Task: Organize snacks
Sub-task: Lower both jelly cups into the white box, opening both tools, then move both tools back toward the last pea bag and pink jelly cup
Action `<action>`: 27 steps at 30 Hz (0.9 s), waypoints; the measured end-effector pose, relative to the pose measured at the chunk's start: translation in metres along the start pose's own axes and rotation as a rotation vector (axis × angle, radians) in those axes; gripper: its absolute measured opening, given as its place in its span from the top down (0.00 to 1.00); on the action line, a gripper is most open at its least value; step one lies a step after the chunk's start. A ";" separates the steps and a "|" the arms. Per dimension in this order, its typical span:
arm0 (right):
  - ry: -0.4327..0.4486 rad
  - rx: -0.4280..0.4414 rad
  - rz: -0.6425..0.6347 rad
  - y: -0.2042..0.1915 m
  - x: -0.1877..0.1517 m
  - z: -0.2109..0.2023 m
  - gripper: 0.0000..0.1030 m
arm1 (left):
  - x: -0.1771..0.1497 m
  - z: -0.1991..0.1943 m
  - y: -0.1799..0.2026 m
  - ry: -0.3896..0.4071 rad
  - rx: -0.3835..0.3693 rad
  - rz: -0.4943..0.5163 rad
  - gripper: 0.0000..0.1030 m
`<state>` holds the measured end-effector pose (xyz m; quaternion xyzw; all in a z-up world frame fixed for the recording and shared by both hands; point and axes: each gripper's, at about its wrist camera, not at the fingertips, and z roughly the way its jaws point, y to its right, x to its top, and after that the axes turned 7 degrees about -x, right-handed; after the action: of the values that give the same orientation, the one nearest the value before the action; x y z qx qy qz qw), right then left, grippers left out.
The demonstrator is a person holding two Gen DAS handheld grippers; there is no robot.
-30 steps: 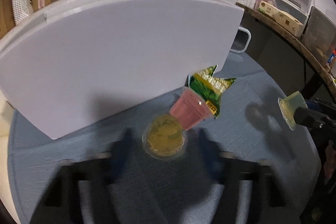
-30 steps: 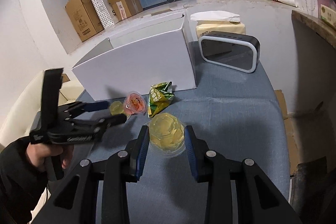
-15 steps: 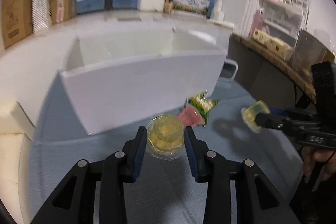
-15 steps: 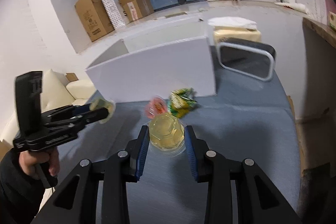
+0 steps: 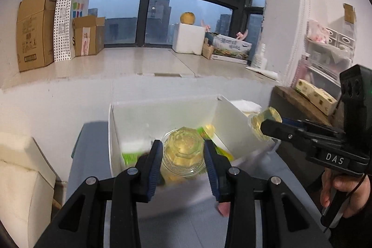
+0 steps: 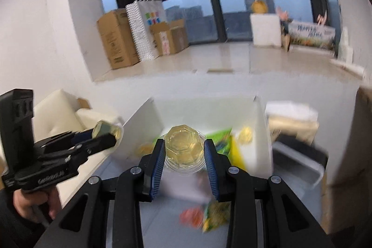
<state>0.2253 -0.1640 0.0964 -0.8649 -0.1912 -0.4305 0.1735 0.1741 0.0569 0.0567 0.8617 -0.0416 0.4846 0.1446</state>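
Observation:
My left gripper (image 5: pixel 182 152) is shut on a yellow jelly cup (image 5: pixel 183 153) and holds it above the near wall of the open white box (image 5: pixel 234 124). My right gripper (image 6: pixel 184 151) is shut on a second yellow jelly cup (image 6: pixel 184 149), also raised over the box (image 6: pixel 144 122). Each gripper shows in the other view with its cup: the right one (image 5: pixel 265 123) at the box's right side, the left one (image 6: pixel 107 131) at its left side. Green and yellow snack packets (image 6: pixel 220 138) lie inside the box. A pink jelly cup (image 6: pixel 191 216) and a green packet (image 6: pixel 215 213) lie blurred on the blue table.
A grey-framed container (image 6: pixel 300 162) and a tissue pack (image 6: pixel 290 117) stand right of the box. A cream cushion (image 5: pixel 21 176) is at the left. Cardboard boxes (image 5: pixel 34 31) and a paper bag (image 5: pixel 69 20) stand on the far window ledge. Shelves (image 5: pixel 325 76) are at the right.
Both grippers have risen from table level with their jelly cups and moved forward over the box. The left gripper closed on its cup within the last second. The box's inside now shows.

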 end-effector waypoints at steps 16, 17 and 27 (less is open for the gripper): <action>-0.047 -0.054 0.091 0.024 -0.004 0.033 0.00 | -0.005 0.040 -0.026 -0.082 0.112 -0.040 0.00; -0.047 -0.052 0.097 0.025 -0.005 0.032 0.00 | -0.007 0.037 -0.026 -0.078 0.110 -0.041 0.00; -0.038 -0.050 0.110 0.040 -0.018 -0.004 0.00 | -0.035 -0.014 -0.012 -0.065 0.082 -0.030 0.00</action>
<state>0.2322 -0.2038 0.0787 -0.8862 -0.1360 -0.4085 0.1713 0.1469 0.0701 0.0315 0.8826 -0.0135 0.4556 0.1152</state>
